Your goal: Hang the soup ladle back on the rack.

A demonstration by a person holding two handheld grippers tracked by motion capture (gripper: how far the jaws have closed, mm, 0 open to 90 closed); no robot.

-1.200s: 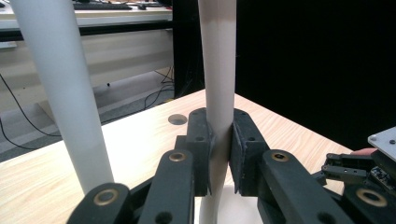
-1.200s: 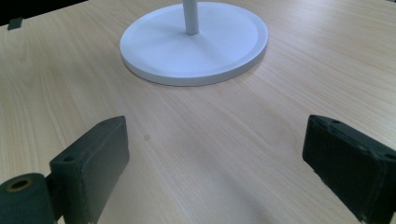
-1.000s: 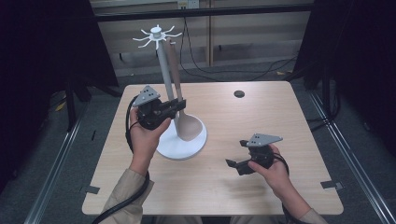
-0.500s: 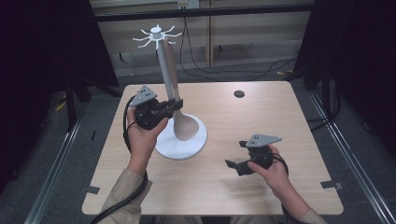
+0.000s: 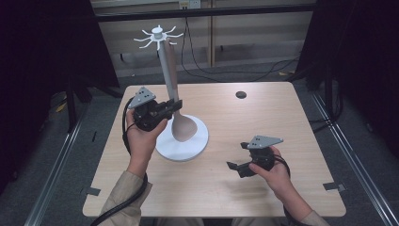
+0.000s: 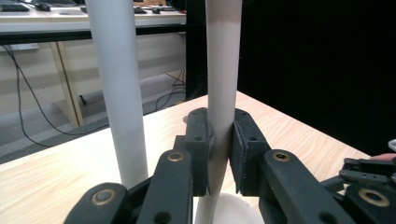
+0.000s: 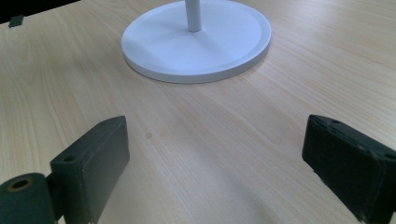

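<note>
We hold the spoon [image 5: 178,123] by its handle in the left gripper [image 5: 175,106], jaws clenched tight on the shaft, as the left gripper view [image 6: 219,140] shows plainly. The spoon stands nearly upright beside the pole of the white rack [image 5: 165,66], its bowl down over the rack's round base [image 5: 197,141], its handle end up near the hooks [image 5: 157,36] at the top. The right gripper [image 5: 241,160] rests on the table [image 5: 282,122] to the near right, well apart from the rack, jaws spread wide and holding nothing; its own view looks across bare wood at the base [image 7: 196,39].

The step in hand looks like hanging the spoon on a hook. To do it well, we should keep the grip firm so the smooth handle does not slide or swing between the pads. We should also keep the handle clear of the pole as it rises. We cannot tell whether the handle end has a hole; it is too small to see. A nudged rack could tip, so the free right gripper may steady the base.
</note>
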